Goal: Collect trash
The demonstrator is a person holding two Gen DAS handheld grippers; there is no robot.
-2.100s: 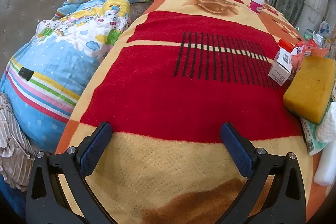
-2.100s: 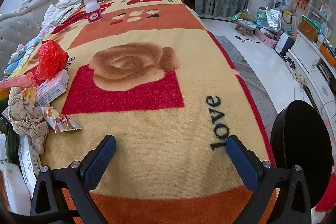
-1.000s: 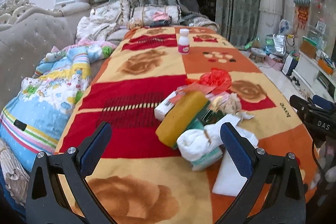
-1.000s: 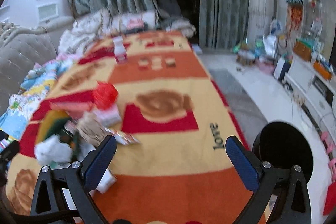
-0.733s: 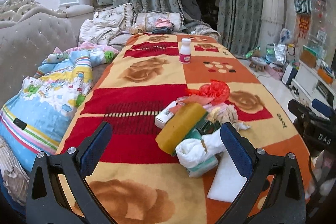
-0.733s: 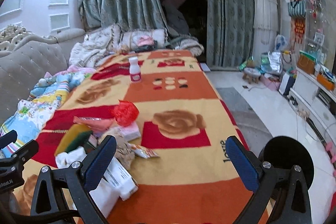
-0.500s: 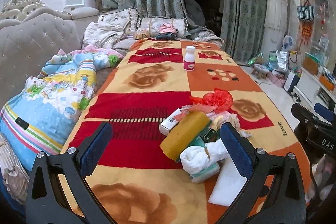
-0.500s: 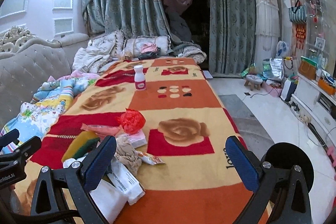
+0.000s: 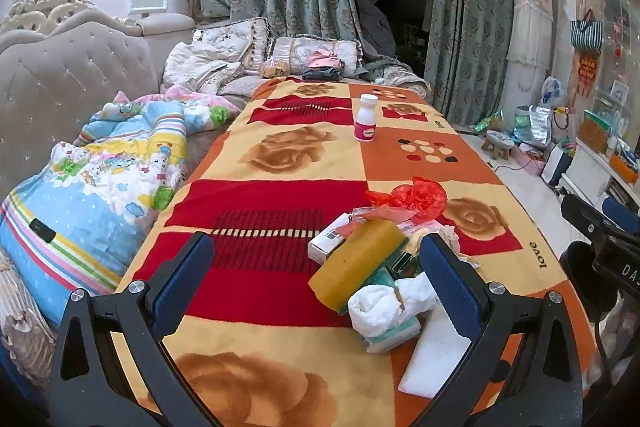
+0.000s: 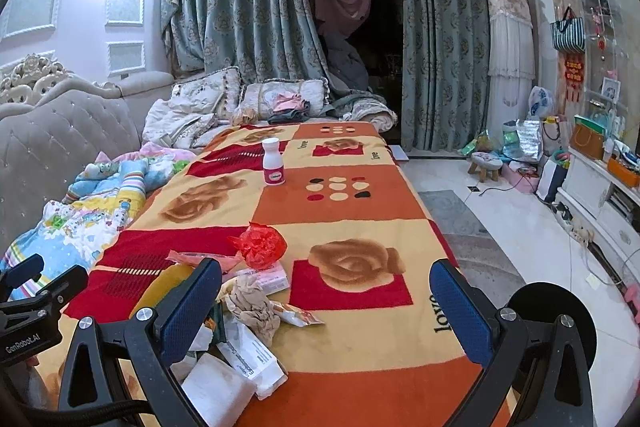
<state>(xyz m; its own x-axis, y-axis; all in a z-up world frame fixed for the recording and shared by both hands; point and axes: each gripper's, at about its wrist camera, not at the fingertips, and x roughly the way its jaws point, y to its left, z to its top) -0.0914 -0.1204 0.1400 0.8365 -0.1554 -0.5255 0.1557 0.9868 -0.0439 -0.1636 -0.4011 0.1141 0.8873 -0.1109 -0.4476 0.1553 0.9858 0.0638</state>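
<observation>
Both grippers, left gripper and right gripper, hang wide apart w/ nothing held, above the blanket. Trash pile lies untouched (approach step); next: descend, pinch 1 piece, probably the red bag.

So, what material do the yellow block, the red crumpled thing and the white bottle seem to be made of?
The yellow block looks like foam sponge: a matte, porous face with a thin green layer beneath. The red crumpled thing seems to be thin plastic film, glossy, slightly see-through and sharply creased. The white bottle is probably hard plastic, smooth and opaque, with a pink label.
</observation>
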